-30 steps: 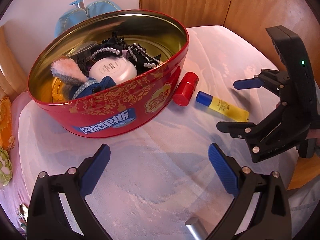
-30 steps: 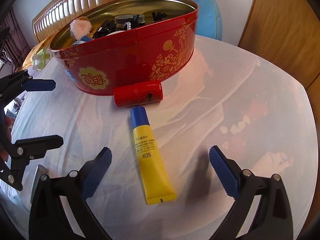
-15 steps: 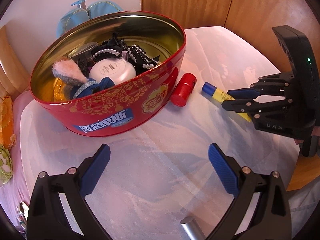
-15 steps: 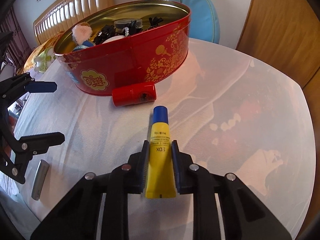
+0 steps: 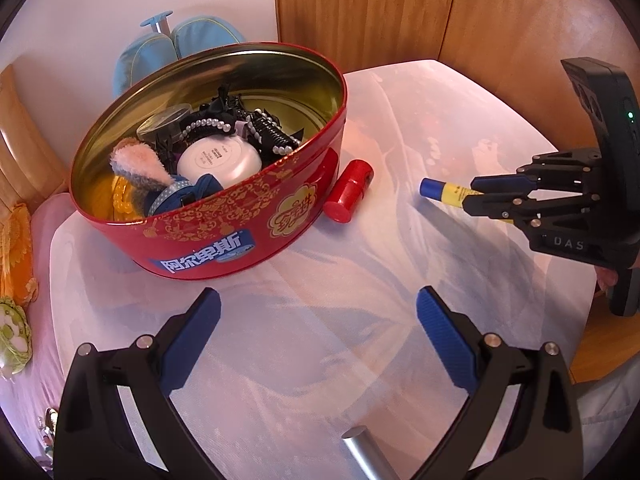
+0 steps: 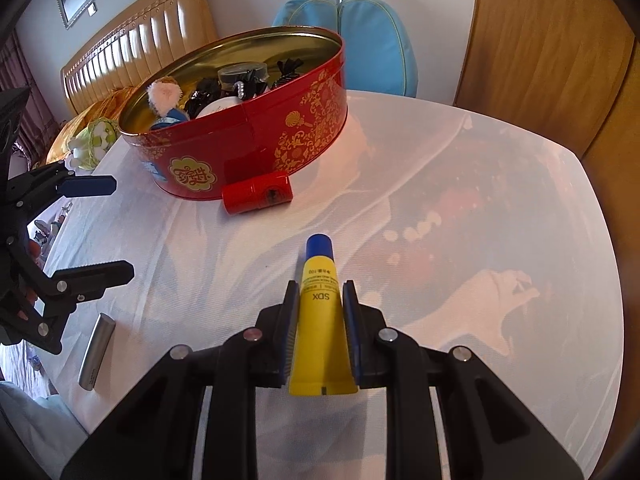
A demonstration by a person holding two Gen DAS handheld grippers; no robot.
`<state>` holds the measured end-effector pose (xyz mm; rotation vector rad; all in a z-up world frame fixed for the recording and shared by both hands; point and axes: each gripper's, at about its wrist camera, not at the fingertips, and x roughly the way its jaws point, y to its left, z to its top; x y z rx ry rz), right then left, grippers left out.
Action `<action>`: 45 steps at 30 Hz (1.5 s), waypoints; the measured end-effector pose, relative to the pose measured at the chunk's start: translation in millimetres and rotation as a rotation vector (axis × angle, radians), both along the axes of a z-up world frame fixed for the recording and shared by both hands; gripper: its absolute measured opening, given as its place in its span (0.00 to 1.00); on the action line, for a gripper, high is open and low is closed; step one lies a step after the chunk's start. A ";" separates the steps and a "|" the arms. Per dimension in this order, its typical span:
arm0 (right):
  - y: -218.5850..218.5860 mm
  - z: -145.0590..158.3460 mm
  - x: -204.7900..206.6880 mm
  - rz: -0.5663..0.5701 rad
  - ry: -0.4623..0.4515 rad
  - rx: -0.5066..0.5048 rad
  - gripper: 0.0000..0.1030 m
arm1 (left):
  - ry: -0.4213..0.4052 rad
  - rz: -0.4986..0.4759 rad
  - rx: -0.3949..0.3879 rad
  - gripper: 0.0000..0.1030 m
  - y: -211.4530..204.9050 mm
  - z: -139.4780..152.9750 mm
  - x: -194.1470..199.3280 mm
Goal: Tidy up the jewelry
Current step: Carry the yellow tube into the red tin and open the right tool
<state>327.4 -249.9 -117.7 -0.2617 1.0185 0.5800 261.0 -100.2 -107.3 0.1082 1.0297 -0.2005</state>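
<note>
A red oval tin (image 5: 224,240) stands open on the white table; it also shows in the right wrist view (image 6: 256,152). It holds pearl strings (image 5: 208,124), black hair clips, a white jar (image 5: 220,158) and a fluffy pink piece. A red cylinder (image 5: 348,196) lies beside the tin. My right gripper (image 6: 320,304) is shut on a yellow tube with a blue cap (image 6: 320,304), lifted above the table, right of the tin. The tube and the right gripper (image 5: 476,196) also show in the left wrist view. My left gripper (image 5: 316,332) is open and empty, in front of the tin.
A silver cylinder (image 6: 96,350) lies near the table's front edge by my left gripper. A blue padded chair (image 6: 360,40) and wooden panels stand behind the table. A bed with a slatted headboard (image 6: 132,60) is at the left.
My right gripper closed on the yellow tube and raised it off the table. The left gripper stayed open and barely moved.
</note>
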 end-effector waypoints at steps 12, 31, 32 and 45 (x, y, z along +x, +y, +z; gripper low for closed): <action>28.2 53.6 -9.1 0.074 -0.098 0.092 0.23 | -0.099 0.109 0.019 0.93 37.3 32.0 -8.6; 186.9 44.6 122.2 0.214 0.003 0.040 0.23 | -0.194 0.350 0.011 0.93 143.3 69.3 75.1; 195.4 39.0 126.7 0.215 0.012 0.021 0.23 | -0.195 0.343 0.014 0.93 143.2 68.0 75.3; 205.8 26.6 124.5 0.234 -0.049 -0.042 0.83 | -0.186 0.313 0.005 0.93 139.5 59.9 65.8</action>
